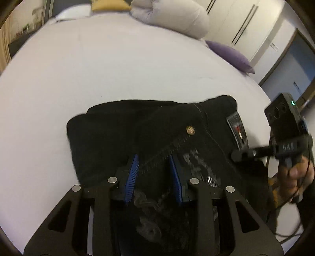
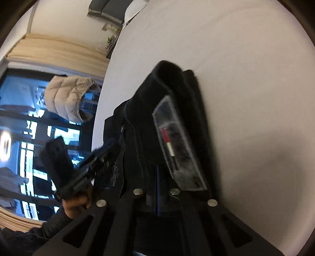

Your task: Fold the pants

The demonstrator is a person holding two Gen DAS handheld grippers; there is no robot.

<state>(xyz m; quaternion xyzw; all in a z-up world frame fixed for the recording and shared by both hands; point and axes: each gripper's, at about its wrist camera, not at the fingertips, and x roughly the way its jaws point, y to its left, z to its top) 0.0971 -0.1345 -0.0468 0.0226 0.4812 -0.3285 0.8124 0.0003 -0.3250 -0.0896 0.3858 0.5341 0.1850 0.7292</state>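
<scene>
Black pants [image 1: 122, 128] lie in a folded bundle on the white bed sheet [image 1: 118, 65], with a brass button [image 1: 190, 130] and a grey waist label [image 1: 237, 131] showing. My left gripper [image 1: 154, 169] has its blue pads [image 1: 132, 175] spread with pants fabric between them. My right gripper [image 1: 239, 155] shows at the right, on the waist edge. In the right wrist view the right gripper [image 2: 158, 177] is shut on the pants [image 2: 177, 98] beside the label [image 2: 177, 145]. The left gripper [image 2: 102, 151] shows at the left.
A rolled white duvet [image 1: 173, 17] and a purple pillow [image 1: 232, 55] lie at the far side of the bed. White wardrobe doors [image 1: 242, 25] stand beyond. A beige jacket [image 2: 67, 96] hangs by the dark window [image 2: 19, 118].
</scene>
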